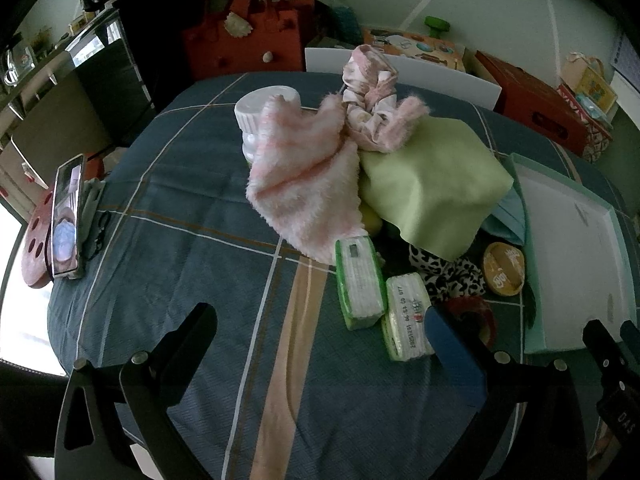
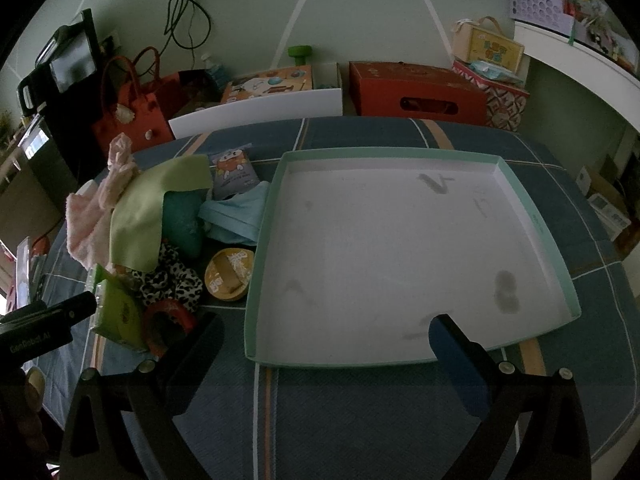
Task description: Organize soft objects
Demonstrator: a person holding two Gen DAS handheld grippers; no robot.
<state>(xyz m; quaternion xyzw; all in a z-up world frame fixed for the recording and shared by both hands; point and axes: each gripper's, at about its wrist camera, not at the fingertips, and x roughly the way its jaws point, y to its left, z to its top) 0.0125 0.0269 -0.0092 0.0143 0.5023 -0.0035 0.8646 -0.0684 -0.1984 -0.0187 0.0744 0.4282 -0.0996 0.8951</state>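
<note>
Soft pile mid-frame on plaid worktop [image 1: 208, 216] | pink fuzzy cloth [image 1: 304, 184] draped over white bottle [image 1: 260, 116], green cloth [image 1: 432, 184] beside | both light, limp, likely bunch; pinch a free edge | left tongs [image 1: 320, 332] spread, empty | right tongs [image 2: 326, 340] spread over empty tray [image 2: 536, 216]

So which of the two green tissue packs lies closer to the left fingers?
The tissue pack with printed digits, right beside the blue-padded finger. The other pack sits farther off, under the edge of the pink fluffy cloth.
</note>
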